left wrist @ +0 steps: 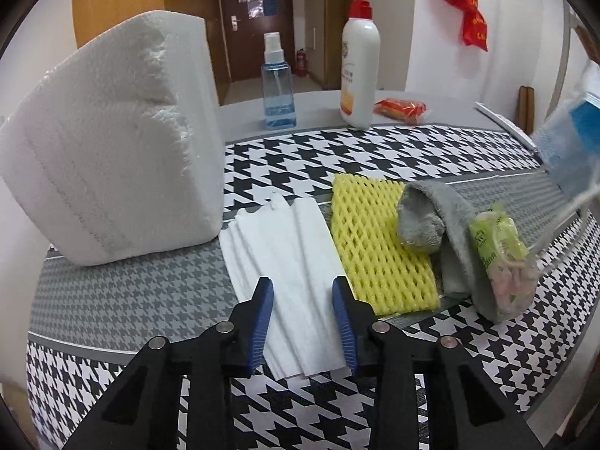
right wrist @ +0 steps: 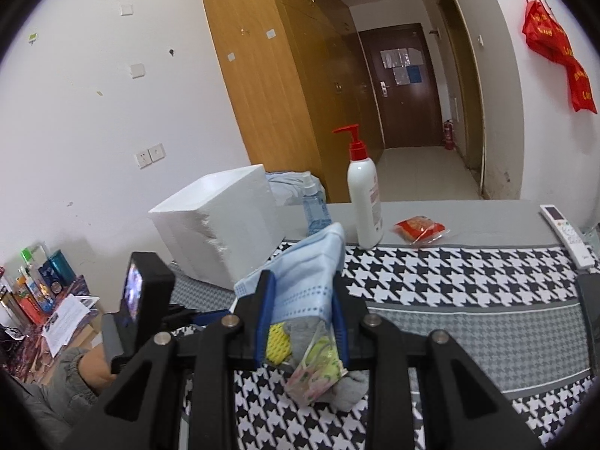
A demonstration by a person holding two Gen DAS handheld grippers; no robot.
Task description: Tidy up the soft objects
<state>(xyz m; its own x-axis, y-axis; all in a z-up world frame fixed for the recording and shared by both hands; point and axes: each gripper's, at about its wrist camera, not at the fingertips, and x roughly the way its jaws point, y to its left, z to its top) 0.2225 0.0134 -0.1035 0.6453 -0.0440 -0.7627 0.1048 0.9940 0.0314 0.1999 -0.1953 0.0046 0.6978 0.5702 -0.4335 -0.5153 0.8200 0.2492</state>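
left gripper (left wrist: 303, 281), seen from its own wrist camera: blue-padded jaws parted, poised above the near end of a folded white tissue sheet (left wrist: 288, 262) lying flat on the houndstooth table mat (left wrist: 412, 150); sheet visible between the pads, no pad pressing on it. just right of the right jaw, a yellow foam fruit net (left wrist: 375, 240), flat, its long edge beside the tissue sheet. further right of the jaws, a grey sock (left wrist: 435, 225), crumpled, overlapping the net's far right edge, with a small green-printed plastic packet (left wrist: 498, 251) resting on it. ahead and left of the jaws, a white foam block (left wrist: 112, 142), upright. far ahead, a blue spray bottle (left wrist: 276, 86) and a white pump bottle (left wrist: 359, 63), with a red snack packet (left wrist: 401, 109) to their right. right gripper (right wrist: 303, 281), seen from its own wrist camera: jaws closed on a light blue face mask (right wrist: 307, 281), held up off the mat, its bulk rising ahead of the fingertips. below and behind the jaws, net, sock and packet partly visible on the mat. left of the jaws, the other gripper's camera housing (right wrist: 142, 300) and a hand (right wrist: 93, 367) in a grey sleeve.
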